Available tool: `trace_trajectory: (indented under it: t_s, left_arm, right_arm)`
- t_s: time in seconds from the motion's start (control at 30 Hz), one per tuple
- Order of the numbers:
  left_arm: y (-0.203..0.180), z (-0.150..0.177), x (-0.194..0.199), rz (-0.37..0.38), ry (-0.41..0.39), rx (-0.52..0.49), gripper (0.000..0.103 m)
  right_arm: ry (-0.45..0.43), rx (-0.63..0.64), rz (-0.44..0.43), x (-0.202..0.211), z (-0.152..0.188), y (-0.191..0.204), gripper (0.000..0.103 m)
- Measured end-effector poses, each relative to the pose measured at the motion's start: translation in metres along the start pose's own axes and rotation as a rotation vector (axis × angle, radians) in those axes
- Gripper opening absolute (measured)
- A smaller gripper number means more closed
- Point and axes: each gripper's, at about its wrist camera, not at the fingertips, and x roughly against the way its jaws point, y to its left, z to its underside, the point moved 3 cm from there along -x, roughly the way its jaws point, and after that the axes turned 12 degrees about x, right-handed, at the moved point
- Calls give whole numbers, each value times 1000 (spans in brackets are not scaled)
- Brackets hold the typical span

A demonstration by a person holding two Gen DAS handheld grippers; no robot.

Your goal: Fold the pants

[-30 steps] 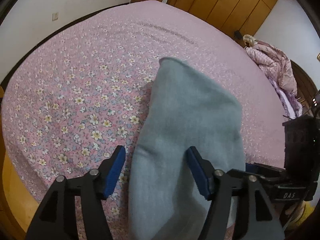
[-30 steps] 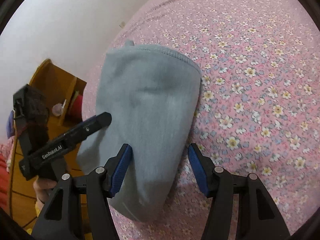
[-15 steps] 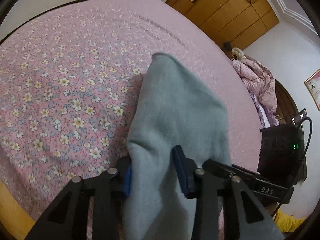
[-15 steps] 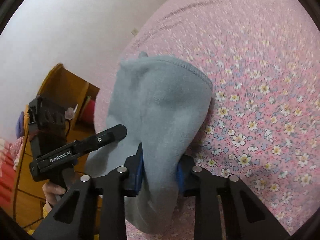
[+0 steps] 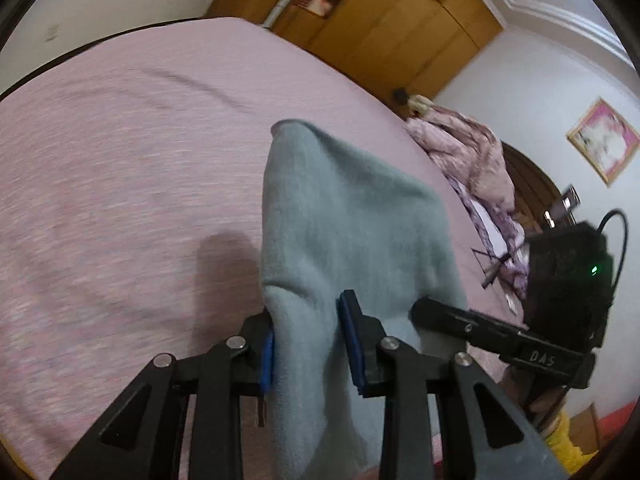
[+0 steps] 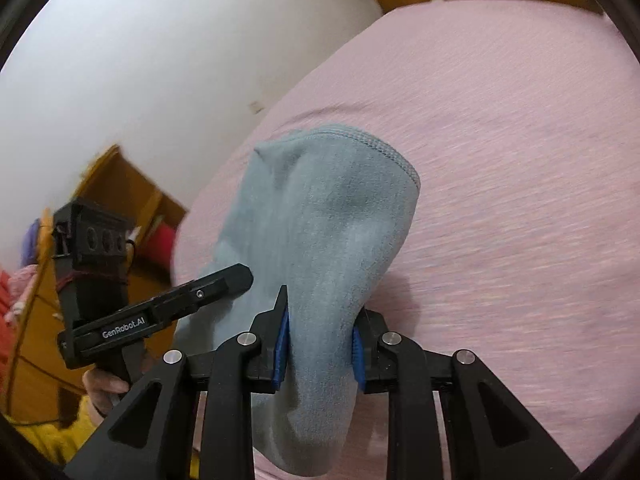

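Grey-blue fleece pants [image 5: 352,224] hang lifted above the pink bed, bunched between both grippers. My left gripper [image 5: 310,344] is shut on the near edge of the cloth, blue pads pressing it from both sides. In the right wrist view the same pants [image 6: 324,224] show a stitched hem at the top, and my right gripper [image 6: 320,344] is shut on their lower part. The other gripper [image 6: 168,312] reaches in from the left, its tip against the cloth. The pants' lower end drops out of sight below the fingers.
The pink bedspread [image 5: 120,152] stretches away, blurred by motion. A pile of pink bedding [image 5: 472,152] lies at the far right. Wooden wardrobes [image 5: 392,28] stand behind the bed. A wooden shelf [image 6: 120,200] and a hand [image 6: 104,384] sit at left.
Both grippers went from open around the pants to shut on them, then lifted the cloth off the bed. The views tilted upward and the bedspread is now blurred.
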Motion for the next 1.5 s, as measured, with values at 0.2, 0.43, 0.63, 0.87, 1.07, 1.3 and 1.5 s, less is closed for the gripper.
trace_trajectory:
  t_s: [0.2,0.43,0.63,0.87,1.07,1.3,1.5]
  left_arm:
    - [-95,-1,-70,59,98,-150,26]
    - [-155,-9,-153,32,157,-278,26]
    - [-166,1,-230,-39,239,-300,27]
    - [-158,7,-240,-41,249,-287,32]
    - [-160,19,-200,-92,212,-328,33]
    - [-146,36,-195,-226,201,-401,39]
    - [-133,34,-191,-233,191,-379,47]
  right_arm:
    - [-18,-33,159,55,-5,-78,26]
    - [-41,-80,261,76,-4,-150,26]
    - [8,-162,334,68,24,-215,29]
    - [-16,-248,349,71,66,-244,53]
    - [-56,-239,421,109,85,-217,53]
    - [-129,-239,416,124,115,-179,21]
    - [-104,-284,418,99,123,-181,21]
